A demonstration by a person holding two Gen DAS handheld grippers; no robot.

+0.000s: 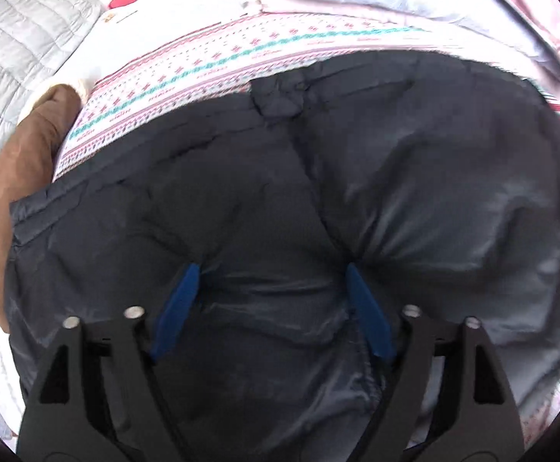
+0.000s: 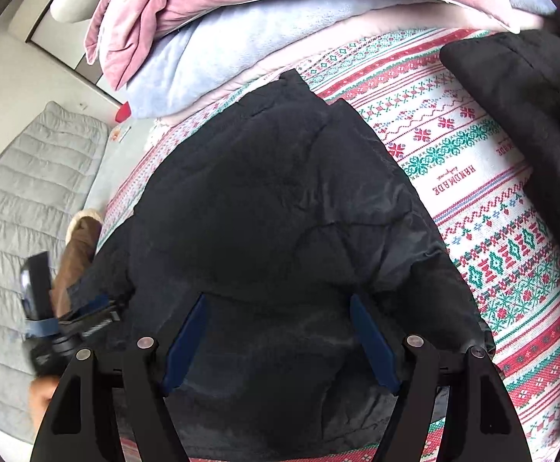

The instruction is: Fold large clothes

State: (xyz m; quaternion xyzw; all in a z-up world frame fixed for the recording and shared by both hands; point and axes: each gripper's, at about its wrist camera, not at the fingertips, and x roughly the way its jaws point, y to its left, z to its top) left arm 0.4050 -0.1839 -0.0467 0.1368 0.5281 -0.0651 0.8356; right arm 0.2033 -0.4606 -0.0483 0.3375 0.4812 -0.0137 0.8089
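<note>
A dark puffy down jacket (image 1: 318, 200) lies spread on a bed with a patterned red, green and white cover (image 1: 187, 73). My left gripper (image 1: 272, 269) is open, its blue fingers (image 1: 176, 308) wide apart and pressed into the jacket's fabric. In the right wrist view the same jacket (image 2: 272, 200) fills the middle, and my right gripper (image 2: 278, 300) is open, its blue fingers (image 2: 372, 342) spread over the jacket. The left gripper tool (image 2: 60, 327) shows at the jacket's left edge.
A brown garment (image 1: 22, 177) lies at the bed's left edge. Pink and pale blue blankets (image 2: 241, 19) are piled at the far side. Another dark garment (image 2: 530, 115) lies at the right. A grey quilted mat (image 2: 22, 211) covers the floor at left.
</note>
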